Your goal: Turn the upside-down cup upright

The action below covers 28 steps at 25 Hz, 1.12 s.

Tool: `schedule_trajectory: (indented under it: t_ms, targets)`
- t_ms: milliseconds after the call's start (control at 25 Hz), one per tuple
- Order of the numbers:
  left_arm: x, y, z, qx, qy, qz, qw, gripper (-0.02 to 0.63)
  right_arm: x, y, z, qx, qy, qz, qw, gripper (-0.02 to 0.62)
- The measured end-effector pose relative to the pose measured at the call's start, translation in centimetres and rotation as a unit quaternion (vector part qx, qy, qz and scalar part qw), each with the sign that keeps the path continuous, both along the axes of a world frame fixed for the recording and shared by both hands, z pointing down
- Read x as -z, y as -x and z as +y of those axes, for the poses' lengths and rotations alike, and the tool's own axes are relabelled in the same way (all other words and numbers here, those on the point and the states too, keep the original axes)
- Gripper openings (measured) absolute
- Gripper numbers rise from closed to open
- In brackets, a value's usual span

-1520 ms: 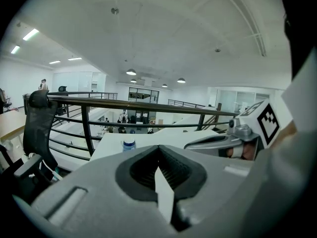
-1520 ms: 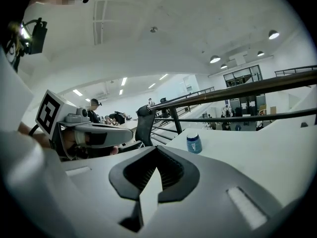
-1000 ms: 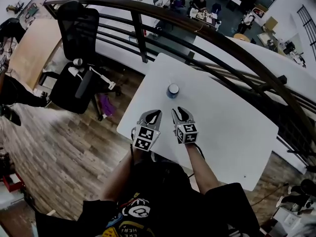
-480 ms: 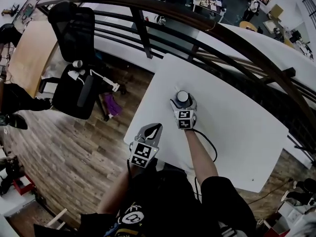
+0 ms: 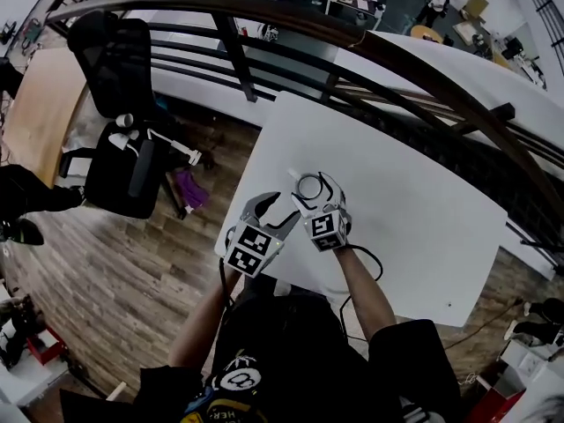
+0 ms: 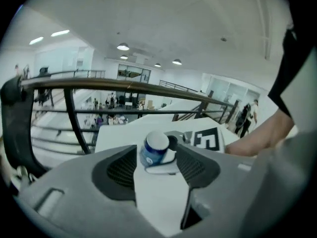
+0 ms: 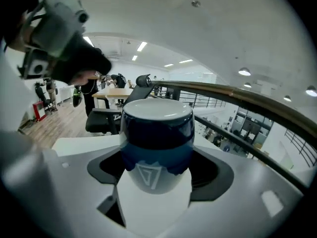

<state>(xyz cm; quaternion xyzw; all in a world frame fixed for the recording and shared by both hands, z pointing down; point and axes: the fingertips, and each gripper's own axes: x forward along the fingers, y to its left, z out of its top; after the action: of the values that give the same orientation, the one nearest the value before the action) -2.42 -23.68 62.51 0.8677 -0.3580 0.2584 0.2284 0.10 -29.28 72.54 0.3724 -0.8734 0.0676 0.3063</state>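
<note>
Between closing jaws of right gripper (image 7: 154, 171): glossy rounded cup (image 7: 157, 128), white, blue-banded.

Black short-sleeved T-shirt (image 5: 291, 333), white-and-yellow chest print (image 5: 231, 379); forearms bare. Pale grey head camera (image 7: 57, 14) on a black mount. Left gripper (image 5: 275, 208) and right gripper (image 5: 314, 183): grey shells, black ribbed pads (image 6: 121, 170), a black-and-white marker cube (image 5: 249, 249) each. Dark cable (image 5: 374, 258) off the right. Left jaws opening, cup (image 5: 309, 187) beyond them; right jaws closing, cup between.

Cup (image 5: 309, 185) now between closing fingers (image 7: 210, 177) of right gripper (image 5: 315, 189)
</note>
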Motion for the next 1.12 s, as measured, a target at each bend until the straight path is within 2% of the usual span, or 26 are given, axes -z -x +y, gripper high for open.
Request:
schedule_trajectory:
  t_ms: [40, 80, 160, 240, 280, 520, 640, 760, 880, 960, 1040, 1120]
  targets:
    - [1.2, -0.7, -0.7, -0.032, -0.036, -0.03, 0.9984, 0.262, 1.0, 0.1, 1.0, 0.021, -0.006, 0.003, 1.0, 0.385]
    - [2.1, -1.6, -1.0, -0.074, -0.071, -0.066, 0.9925, 0.283, 2.1, 0.2, 2.0, 0.041, -0.011, 0.008, 0.999, 0.385]
    - [2.7, -3.3, -0.9, -0.17, -0.117, -0.134, 0.9692, 0.338, 4.0, 0.4, 3.8, 0.077, -0.017, 0.026, 0.997, 0.387]
    - [2.7, -4.7, -0.1, -0.246, -0.119, -0.165, 0.9478, 0.365, 5.1, 0.4, 5.2, 0.11, -0.022, 0.048, 0.993, 0.385]
    - [2.8, -5.4, 0.4, -0.267, -0.108, -0.165, 0.9432, 0.366, 5.3, 0.3, 5.7, 0.118, -0.022, 0.058, 0.991, 0.387]
    - [3.4, -8.1, 4.2, -0.299, -0.021, -0.132, 0.9449, 0.344, 5.8, -1.4, 8.1, 0.115, -0.004, 0.102, 0.988, 0.387]
    - [1.9, -8.0, 4.7, -0.287, 0.006, -0.148, 0.9464, 0.338, 6.3, -1.7, 8.8, 0.116, -0.007, 0.119, 0.986, 0.387]
    - [1.2, -8.1, 5.3, -0.279, 0.033, -0.129, 0.9511, 0.337, 6.8, -2.2, 9.6, 0.12, -0.016, 0.148, 0.982, 0.387]
    - [1.5, -8.5, 5.7, -0.274, 0.047, -0.093, 0.9559, 0.333, 6.9, -3.0, 10.0, 0.125, -0.011, 0.187, 0.974, 0.387]
    - [1.7, -8.5, 6.0, -0.268, 0.056, -0.057, 0.9601, 0.33, 7.5, -3.4, 10.5, 0.14, 0.003, 0.209, 0.968, 0.39]
    - [2.0, -8.3, 6.3, -0.258, 0.072, -0.005, 0.9635, 0.328, 7.8, -3.6, 11.3, 0.164, 0.016, 0.209, 0.964, 0.39]
    - [2.3, -8.1, 6.8, -0.249, 0.095, 0.055, 0.9622, 0.327, 7.6, -3.6, 12.3, 0.199, 0.026, 0.183, 0.962, 0.39]
